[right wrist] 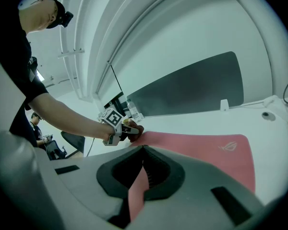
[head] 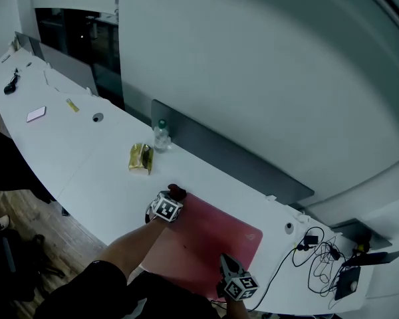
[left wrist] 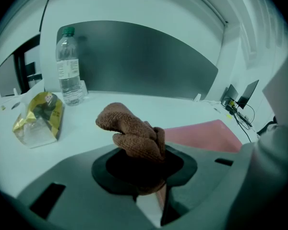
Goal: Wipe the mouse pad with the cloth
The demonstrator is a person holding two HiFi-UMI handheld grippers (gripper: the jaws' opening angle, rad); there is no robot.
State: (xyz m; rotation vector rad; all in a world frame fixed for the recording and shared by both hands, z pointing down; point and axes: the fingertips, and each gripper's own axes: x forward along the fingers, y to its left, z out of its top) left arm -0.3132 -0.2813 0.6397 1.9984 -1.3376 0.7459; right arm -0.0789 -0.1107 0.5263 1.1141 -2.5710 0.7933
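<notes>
Left gripper [left wrist: 145,166] pinches nubbly brown cloth [left wrist: 132,131] beside pink mouse pad [left wrist: 201,135]

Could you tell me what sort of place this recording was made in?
Most likely an office: a long white desk with a grey divider along its back, a mouse pad on it, and cables tangled at one end.
</notes>
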